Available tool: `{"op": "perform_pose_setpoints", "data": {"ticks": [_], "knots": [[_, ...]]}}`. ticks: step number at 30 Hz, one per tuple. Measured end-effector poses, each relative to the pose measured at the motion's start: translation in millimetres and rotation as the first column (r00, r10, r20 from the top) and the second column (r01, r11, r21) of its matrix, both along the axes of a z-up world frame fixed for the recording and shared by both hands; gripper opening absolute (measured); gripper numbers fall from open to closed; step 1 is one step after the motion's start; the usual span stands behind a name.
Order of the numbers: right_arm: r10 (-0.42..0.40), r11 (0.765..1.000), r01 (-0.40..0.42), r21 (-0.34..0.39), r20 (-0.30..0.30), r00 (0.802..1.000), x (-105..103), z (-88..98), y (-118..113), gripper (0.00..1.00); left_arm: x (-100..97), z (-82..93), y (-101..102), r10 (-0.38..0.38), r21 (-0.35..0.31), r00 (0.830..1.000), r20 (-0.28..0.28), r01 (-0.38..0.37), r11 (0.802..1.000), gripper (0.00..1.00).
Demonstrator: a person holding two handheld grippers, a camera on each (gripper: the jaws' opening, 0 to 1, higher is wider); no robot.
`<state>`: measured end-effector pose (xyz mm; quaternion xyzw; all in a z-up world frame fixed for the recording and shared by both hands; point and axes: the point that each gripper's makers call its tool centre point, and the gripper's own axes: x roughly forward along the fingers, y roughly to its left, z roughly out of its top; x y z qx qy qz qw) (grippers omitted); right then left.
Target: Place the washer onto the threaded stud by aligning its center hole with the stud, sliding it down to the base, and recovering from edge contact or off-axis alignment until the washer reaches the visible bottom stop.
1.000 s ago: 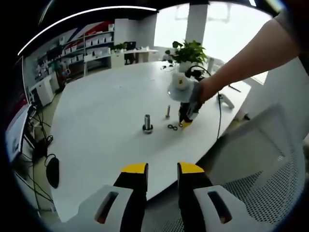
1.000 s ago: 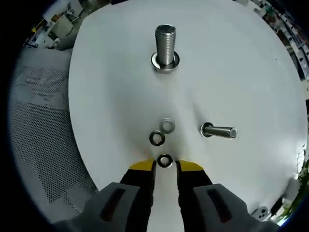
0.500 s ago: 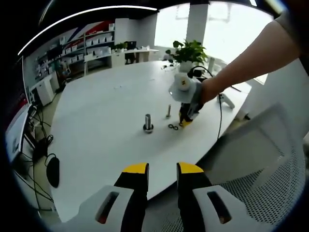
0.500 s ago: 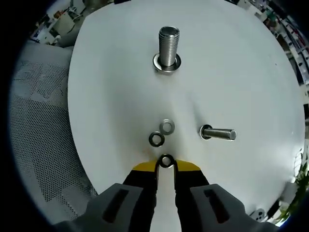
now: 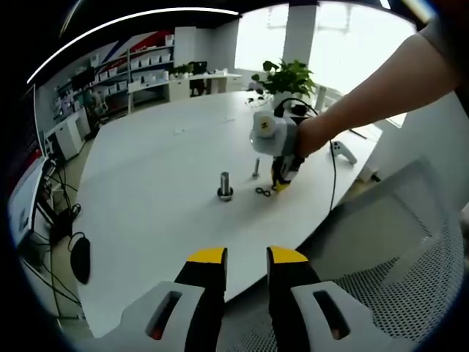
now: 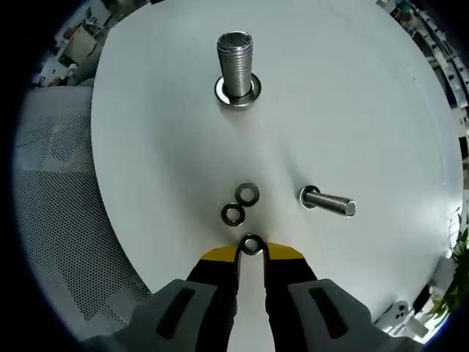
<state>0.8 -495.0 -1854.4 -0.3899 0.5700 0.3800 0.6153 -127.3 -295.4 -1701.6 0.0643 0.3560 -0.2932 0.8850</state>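
One washer point(image 6: 251, 245) stands on edge, pinched by the right tongs point(image 6: 251, 253); left tongs point(image 5: 246, 256) narrowly apart.

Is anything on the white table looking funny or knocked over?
The small bolt lies on its side, while the big threaded stud stands upright. Two washers lie loose; a third washer sits between the right hand-held gripper tips.
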Motion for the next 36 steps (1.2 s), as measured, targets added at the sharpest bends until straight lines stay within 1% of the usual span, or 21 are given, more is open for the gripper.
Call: {"op": "perform_pose_setpoints", "data": {"ticks": [2, 4, 5, 6, 10, 12, 14, 15, 19, 21, 24, 30, 36], "knots": [[0.017, 1.000, -0.017, 0.019, 0.018, 1.000, -1.3, 0.3, 0.3, 0.15, -0.4, -0.4, 0.1, -0.001, 0.002, 1.000, -0.002, 0.001, 1.000, 0.19], [0.026, 0.999, -0.027, 0.037, 0.022, 0.999, -0.1, 0.1, -0.3, 0.15, -0.4, -0.2, -0.2, -0.002, 0.001, 1.000, 0.000, 0.002, 1.000, 0.19], [0.017, 0.999, -0.018, 0.049, 0.021, 1.000, 1.7, -0.3, 0.4, 0.15, -0.1, 0.2, -0.2, -0.002, 0.000, 1.000, 0.002, 0.002, 1.000, 0.19], [-0.014, 0.998, 0.013, 0.054, 0.018, 1.000, 1.5, -0.1, 1.1, 0.15, 0.0, 0.4, -0.2, -0.001, 0.000, 1.000, 0.003, 0.001, 1.000, 0.19], [-0.015, 0.999, 0.014, 0.053, 0.008, 1.000, 0.9, 0.7, 2.3, 0.16, -0.4, -0.1, -0.4, -0.003, 0.002, 1.000, 0.001, 0.003, 1.000, 0.19], [-0.001, 0.999, 0.002, 0.047, -0.003, 1.000, 0.3, -0.3, 2.3, 0.16, -0.3, 0.1, -0.4, -0.002, 0.000, 1.000, 0.001, 0.002, 1.000, 0.19], [0.004, 0.999, -0.002, 0.052, -0.039, 0.999, -3.8, 0.5, 4.5, 0.21, -0.3, 0.1, -0.4, -0.002, 0.000, 1.000, 0.002, 0.002, 1.000, 0.19], [-0.014, 0.998, 0.017, 0.056, -0.061, 0.998, -5.9, 1.0, 6.1, 0.23, -0.5, -0.1, -0.4, -0.003, 0.000, 1.000, 0.000, 0.003, 1.000, 0.19], [0.010, 0.999, -0.008, 0.035, -0.034, 0.999, -1.0, 0.1, 3.2, 0.19, -0.3, 0.3, -0.1, -0.001, -0.002, 1.000, 0.002, 0.001, 1.000, 0.19], [-0.018, 0.999, 0.019, 0.034, -0.037, 0.999, 1.4, -0.8, 3.0, 0.18, -0.3, 0.2, 0.2, 0.000, -0.002, 1.000, 0.001, 0.000, 1.000, 0.19], [-0.028, 0.999, 0.029, 0.031, -0.033, 0.999, 2.0, -0.8, 3.2, 0.18, -0.3, 0.2, 0.3, 0.000, 0.000, 1.000, 0.002, 0.000, 1.000, 0.19], [0.004, 1.000, -0.004, 0.013, -0.016, 1.000, 1.6, -0.6, 5.0, 0.15, 0.0, 0.5, 0.5, 0.001, -0.002, 1.000, 0.003, -0.001, 1.000, 0.19], [-0.013, 1.000, 0.013, 0.003, -0.019, 1.000, 2.4, -0.3, 4.2, 0.14, -0.4, -0.3, 0.3, -0.001, 0.001, 1.000, -0.001, 0.001, 1.000, 0.19]]}}
